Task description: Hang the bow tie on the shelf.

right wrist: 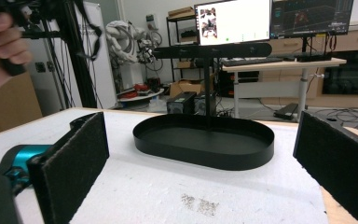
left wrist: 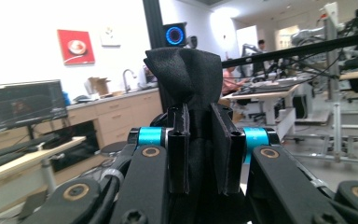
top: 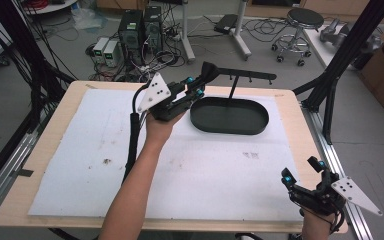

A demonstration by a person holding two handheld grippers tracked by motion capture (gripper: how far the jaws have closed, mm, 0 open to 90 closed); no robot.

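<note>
Black fabric (left wrist: 186,70) is pinched by the left gripper (top: 198,86); slippage near the stand (top: 240,76) is risked; the right gripper (top: 300,172) is held wide open, empty.

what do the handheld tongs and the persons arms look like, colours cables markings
Both tongs, left and right, are black with teal joints, black padded jaws and a pale grey three-cornered plate with dark dots. A black cable trails along the left forearm. The forearms are bare, no sleeves.
</note>
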